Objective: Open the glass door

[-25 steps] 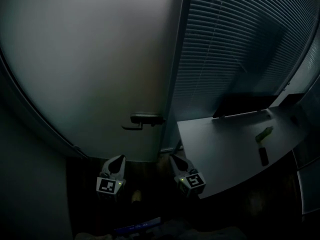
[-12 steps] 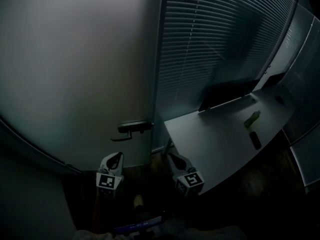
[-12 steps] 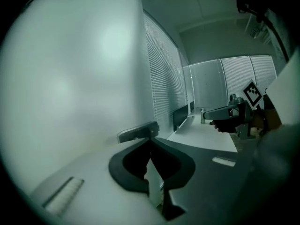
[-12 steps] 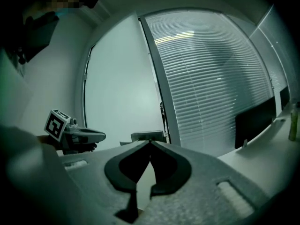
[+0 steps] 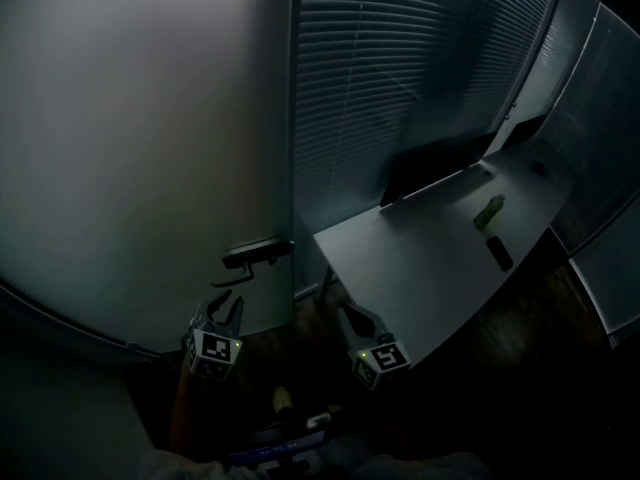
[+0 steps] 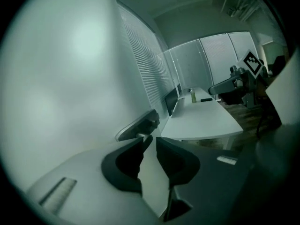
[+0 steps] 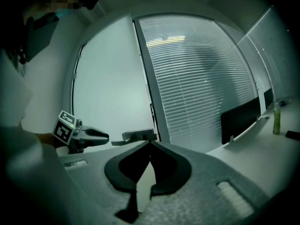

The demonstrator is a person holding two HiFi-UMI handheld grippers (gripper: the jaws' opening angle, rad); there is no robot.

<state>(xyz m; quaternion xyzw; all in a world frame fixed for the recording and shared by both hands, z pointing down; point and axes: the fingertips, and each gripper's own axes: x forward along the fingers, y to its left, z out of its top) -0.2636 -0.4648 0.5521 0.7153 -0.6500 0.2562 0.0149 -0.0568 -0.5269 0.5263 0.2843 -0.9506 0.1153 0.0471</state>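
Observation:
The frosted glass door (image 5: 140, 138) fills the left of the head view, with its dark lever handle (image 5: 257, 253) at its right edge. My left gripper (image 5: 224, 308) is just below the handle and apart from it. Its jaws are opening and hold nothing. In the left gripper view the handle (image 6: 139, 124) lies just beyond the parted fingertips of the left gripper (image 6: 152, 139). My right gripper (image 5: 348, 315) hangs lower right, by the desk's edge, with its jaws shut and empty. In the right gripper view the handle (image 7: 137, 135) shows past the closed tips of the right gripper (image 7: 150, 142).
A blind-covered glass wall (image 5: 400, 78) stands right of the door. A grey desk (image 5: 420, 268) juts out at right, carrying a dark monitor (image 5: 430, 165), a green bottle (image 5: 489, 211) and a small black object (image 5: 498, 254). The floor is dark.
The left gripper has moved up close under the handle, rolled, and its jaws have parted. The head view has shifted, so the door and desk sit further left.

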